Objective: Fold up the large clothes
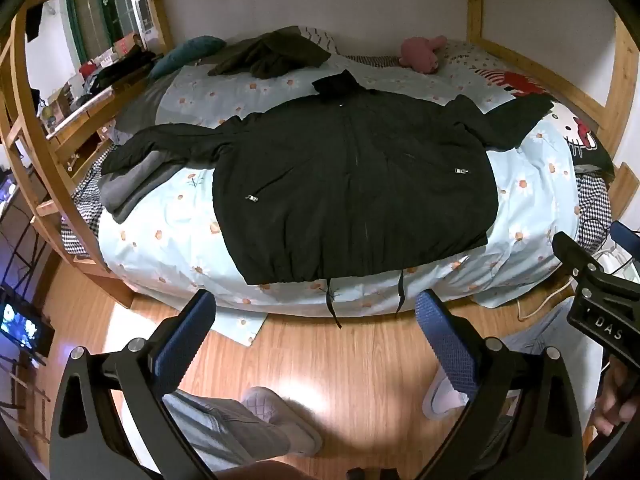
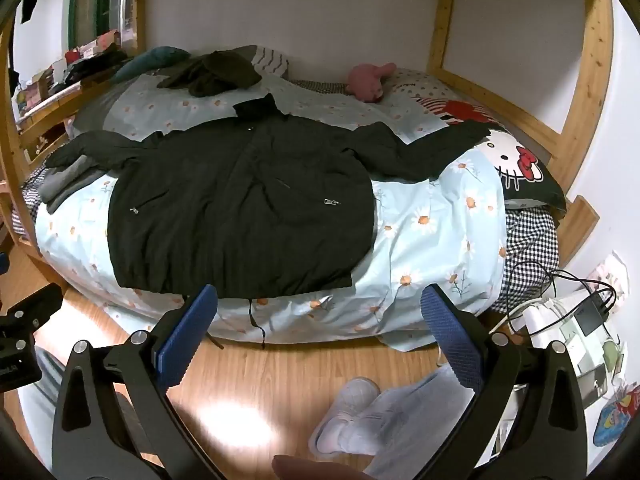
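Bed (image 1: pixel 168 248): flower-print cover, under a wooden bunk frame.
Black jacket (image 1: pixel 352 172): lies flat on the bed, front up, sleeves spread to both sides, hem at the near edge.
Left gripper (image 1: pixel 316 332): held above the wooden floor before the bed, fingers wide apart, grasping nothing.
Right gripper (image 2: pixel 320 324): same pose, released, pointing at the bed.
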Available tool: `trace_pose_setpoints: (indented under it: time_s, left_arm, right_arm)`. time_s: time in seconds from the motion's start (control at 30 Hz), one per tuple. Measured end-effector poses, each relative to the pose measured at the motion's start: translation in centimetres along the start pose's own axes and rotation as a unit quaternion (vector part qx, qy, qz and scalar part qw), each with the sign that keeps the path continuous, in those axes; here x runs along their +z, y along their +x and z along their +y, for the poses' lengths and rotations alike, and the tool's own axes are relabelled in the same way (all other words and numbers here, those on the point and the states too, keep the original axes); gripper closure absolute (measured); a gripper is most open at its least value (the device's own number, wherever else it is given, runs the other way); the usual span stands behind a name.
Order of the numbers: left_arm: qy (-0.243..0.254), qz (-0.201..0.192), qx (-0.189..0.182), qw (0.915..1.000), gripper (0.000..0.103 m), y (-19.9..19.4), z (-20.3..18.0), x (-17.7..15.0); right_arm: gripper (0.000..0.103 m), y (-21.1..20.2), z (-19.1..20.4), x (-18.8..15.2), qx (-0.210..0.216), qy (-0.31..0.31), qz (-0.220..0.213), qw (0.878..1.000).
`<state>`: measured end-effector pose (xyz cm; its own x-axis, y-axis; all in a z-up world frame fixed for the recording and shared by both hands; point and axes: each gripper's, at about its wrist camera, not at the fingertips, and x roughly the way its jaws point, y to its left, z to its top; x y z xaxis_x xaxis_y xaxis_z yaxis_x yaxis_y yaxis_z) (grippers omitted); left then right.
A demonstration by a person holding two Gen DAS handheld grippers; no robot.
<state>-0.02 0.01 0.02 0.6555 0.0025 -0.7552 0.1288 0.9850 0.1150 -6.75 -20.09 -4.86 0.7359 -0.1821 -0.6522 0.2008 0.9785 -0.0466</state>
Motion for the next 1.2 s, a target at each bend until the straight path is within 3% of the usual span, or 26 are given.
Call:
trace_pose_setpoints:
  time_s: [1.2]
  left_arm:
    - [0.006, 0.004, 0.001, 1.0000, 0.005, 0.08, -0.58, -0.23]
  right_arm:
    - [0.003, 0.03, 0.48, -0.34, 0.008, -0.004, 0.004, 1.000]
